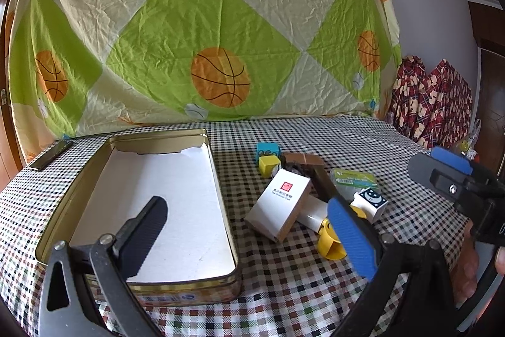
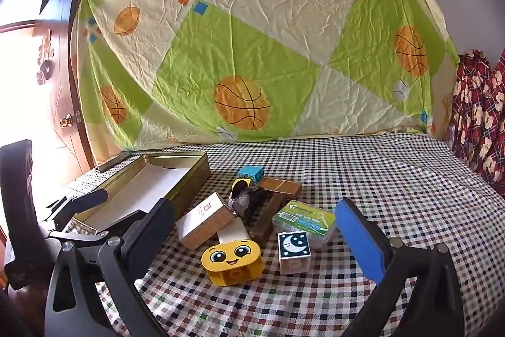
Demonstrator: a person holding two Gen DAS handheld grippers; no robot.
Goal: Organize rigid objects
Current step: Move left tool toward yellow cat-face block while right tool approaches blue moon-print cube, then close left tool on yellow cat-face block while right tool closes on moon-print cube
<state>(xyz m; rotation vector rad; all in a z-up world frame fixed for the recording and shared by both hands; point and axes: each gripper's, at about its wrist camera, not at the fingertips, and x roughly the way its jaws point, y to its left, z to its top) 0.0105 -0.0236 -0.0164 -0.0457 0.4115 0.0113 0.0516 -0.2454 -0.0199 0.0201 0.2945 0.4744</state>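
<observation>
An open gold tin (image 1: 217, 195) with a white liner sits left on the checked cloth; my left gripper (image 1: 246, 202) hangs open over its right wall, holding nothing. A loose pile lies to the tin's right: white box with a red logo (image 1: 279, 206), blue brick (image 1: 267, 150), yellow cube (image 1: 268, 165), brown wooden T-block (image 1: 304, 159), green clear case (image 1: 353, 177). My right gripper (image 2: 255, 204) is open and empty, just short of the yellow smiling brick (image 2: 232, 261) and the moon brick (image 2: 294, 251). The tin (image 2: 189, 179) lies to its left.
A dark flat bar (image 1: 52, 155) lies beyond the tin's far left corner. A dark crumpled lump (image 2: 241, 199) sits in the pile. A basketball-print sheet (image 1: 217, 52) hangs behind the table, red patterned fabric (image 1: 432, 103) at the right. Bare cloth (image 2: 394, 179) spreads right of the pile.
</observation>
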